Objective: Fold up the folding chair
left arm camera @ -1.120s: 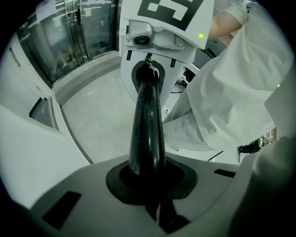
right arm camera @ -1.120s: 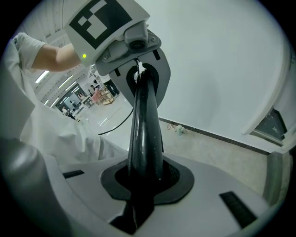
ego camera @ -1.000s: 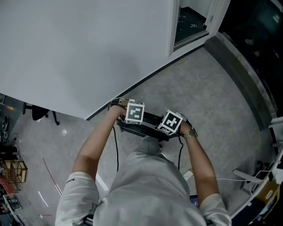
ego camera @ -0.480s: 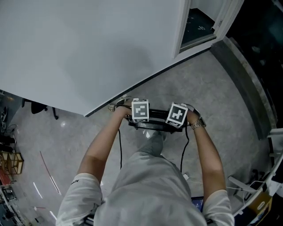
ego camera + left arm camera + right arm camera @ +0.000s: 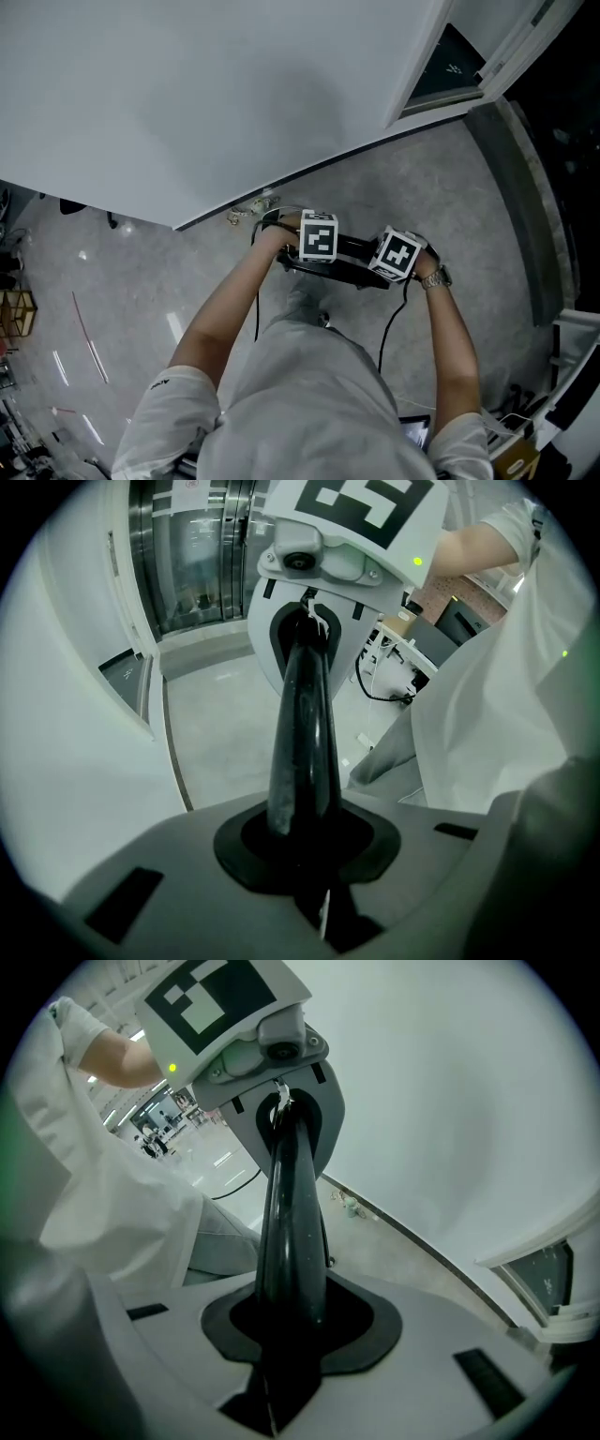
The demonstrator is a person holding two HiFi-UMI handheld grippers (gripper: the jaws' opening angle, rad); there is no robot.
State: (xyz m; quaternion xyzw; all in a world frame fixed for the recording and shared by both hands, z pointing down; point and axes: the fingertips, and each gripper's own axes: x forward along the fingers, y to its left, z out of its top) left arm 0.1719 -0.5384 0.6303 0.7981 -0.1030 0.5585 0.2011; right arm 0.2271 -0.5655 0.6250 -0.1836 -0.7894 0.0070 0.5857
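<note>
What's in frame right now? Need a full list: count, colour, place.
folding chair bar: one, black, spanning between both grippers
wall: one, white, ahead of the person
floor: one, grey, glossy
doorway: one, white frame with dark pane, top right of head view
lift doors: one set, steel, top left of left gripper view
cables: two, black, hanging from the grippers
wristwatch: one, on the right wrist
left gripper: shut on the bar
right gripper: bar between its jaws, which have just been opening; the pads appear to touch it
</note>
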